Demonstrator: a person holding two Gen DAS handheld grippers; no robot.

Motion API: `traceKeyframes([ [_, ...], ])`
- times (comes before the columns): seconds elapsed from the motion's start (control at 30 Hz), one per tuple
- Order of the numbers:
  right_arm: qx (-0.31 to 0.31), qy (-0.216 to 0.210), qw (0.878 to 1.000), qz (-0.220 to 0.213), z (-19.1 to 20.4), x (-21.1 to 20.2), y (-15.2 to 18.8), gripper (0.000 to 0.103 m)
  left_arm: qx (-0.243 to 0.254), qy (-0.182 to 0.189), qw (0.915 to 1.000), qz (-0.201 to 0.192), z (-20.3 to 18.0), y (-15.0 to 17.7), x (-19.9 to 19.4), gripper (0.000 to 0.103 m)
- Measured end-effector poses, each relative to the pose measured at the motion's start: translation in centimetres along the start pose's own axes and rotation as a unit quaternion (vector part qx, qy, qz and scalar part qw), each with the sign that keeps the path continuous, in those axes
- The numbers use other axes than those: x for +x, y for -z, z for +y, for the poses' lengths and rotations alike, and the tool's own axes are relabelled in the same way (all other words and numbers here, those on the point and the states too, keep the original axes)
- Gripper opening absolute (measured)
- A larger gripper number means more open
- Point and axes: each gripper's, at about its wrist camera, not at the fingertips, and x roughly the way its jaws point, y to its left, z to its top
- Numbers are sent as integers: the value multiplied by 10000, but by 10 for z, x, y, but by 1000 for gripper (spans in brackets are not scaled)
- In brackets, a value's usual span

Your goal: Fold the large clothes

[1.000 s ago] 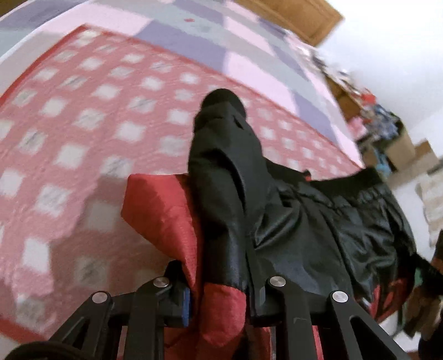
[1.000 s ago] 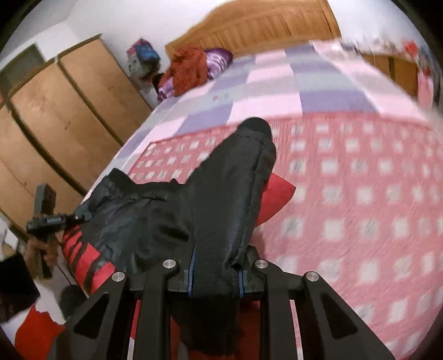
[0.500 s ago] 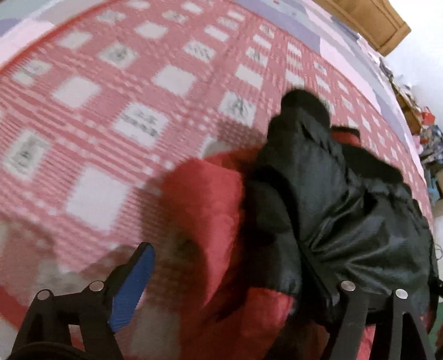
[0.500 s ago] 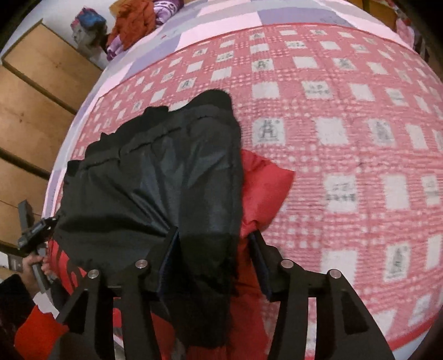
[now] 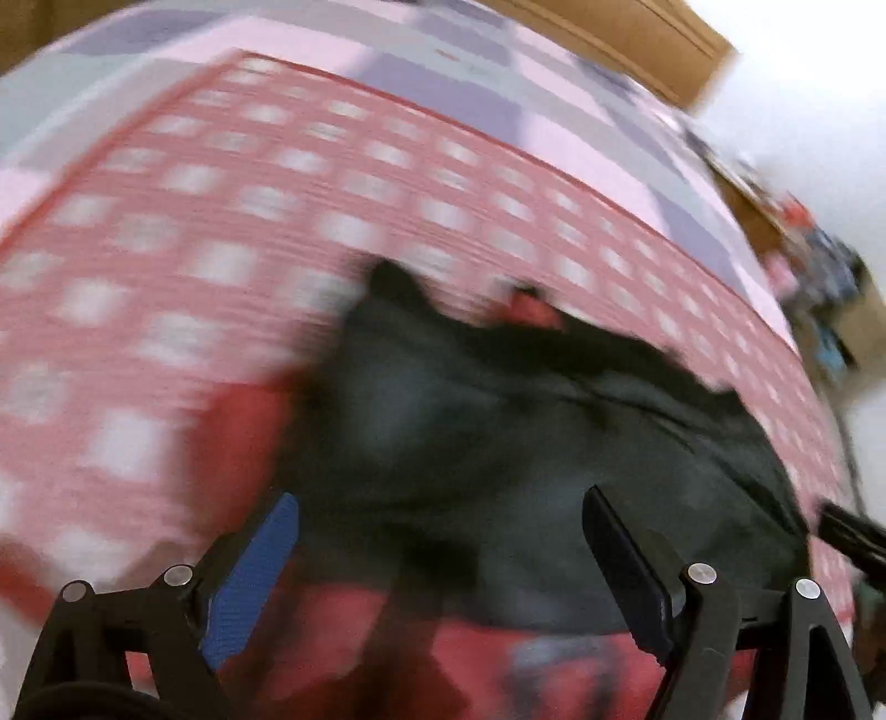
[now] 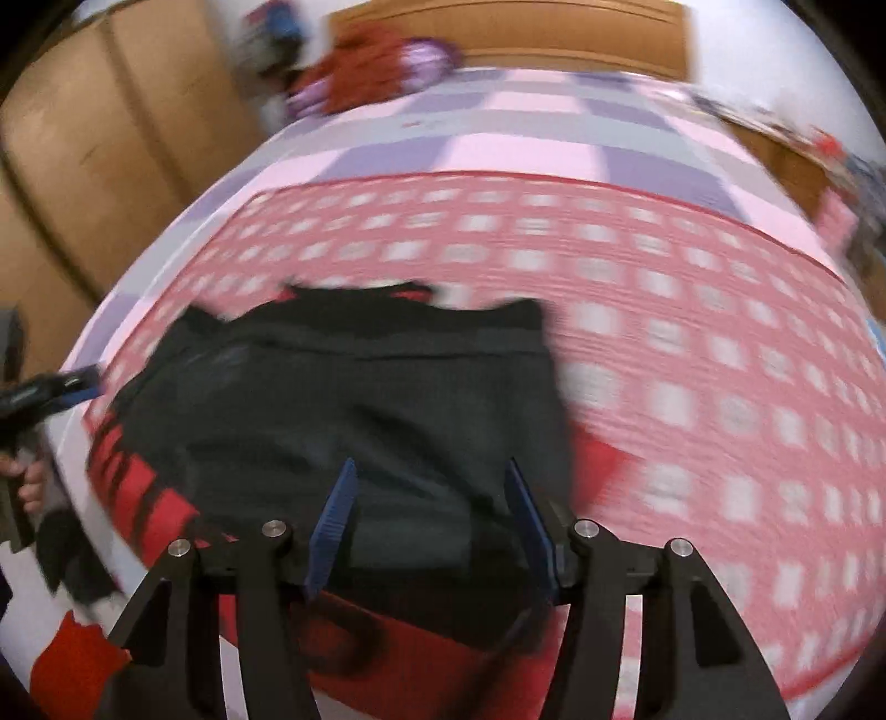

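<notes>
**bedfolder22:** On the bed [image 6: 692,343], right near its front edge, sits the jacket [image 6: 354,399]. It's black on top, with red showing underneath at the front and a red bit sticking out at the right side. It lies on the red-and-white checked blanket [image 6: 720,310], and past that is a pink and purple checked sheet [image 6: 526,149]. Both views are pretty blurry, btw.

**umi_newbie:** What about the grippers, holding anything?

**bedfolder22:** Nope, far as I can see. The right gripper [image 6: 432,515] has its blue-padded fingers [image 6: 335,515] spread apart over the front of the jacket, with black cloth showing in the gap but nothing pinched. The left gripper [image 5: 437,559] is spread even wider, one blue pad [image 5: 255,576] on the left and a black finger on the right, hanging over the jacket's near left part. Whether the tips touch the cloth, I can't tell through the blur.

**umi_newbie:** Anything else around?

**bedfolder22:** A wooden headboard [image 6: 554,33] at the far end, a heap of orange and purple clothes [image 6: 382,61] by it, and a wooden wardrobe [image 6: 111,144] on the left.
</notes>
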Motion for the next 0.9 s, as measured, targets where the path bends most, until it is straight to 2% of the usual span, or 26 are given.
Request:
traceKeyframes([
  [0.07,-301,-132,9993,165,24,27,-10,59,359,18,9992,193,-32,-1,30,87],
  [0.13,-542,-16,9979,346,35,59,-20,59,668,-264,9962,498,-51,-8,72,87],
  [0.2,-409,206,9969,647,21,91,-31,58,588,-425,9951,666,-52,-22,102,87],
  [0.3,126,407,9972,616,-21,110,-48,56,370,-488,9953,744,-51,-48,120,88],
  [0.37,508,232,9964,639,-45,113,-52,49,426,-563,9944,782,-55,-58,127,89],
  [0.4,516,279,9963,634,-47,112,-53,44,453,-609,9939,802,-57,-60,128,89],
  [0.47,381,452,9964,607,-49,105,-50,44,447,-632,9941,762,-57,-59,123,89],
  [0.6,299,612,9965,475,-56,81,-37,46,227,-606,9974,323,-45,-46,83,88],
  [0.67,377,615,9966,398,-60,64,-26,47,241,-806,9963,184,-31,-30,63,88],
  [0.77,322,813,9953,405,-63,47,-2,47,363,-1131,9925,305,-7,-8,49,88],
  [0.83,381,1052,9927,450,-67,37,15,48,436,-1011,9933,354,1,0,41,87],
  [0.9,675,1219,9892,458,-69,21,26,48,642,-1094,9915,292,-1,5,27,87],
])
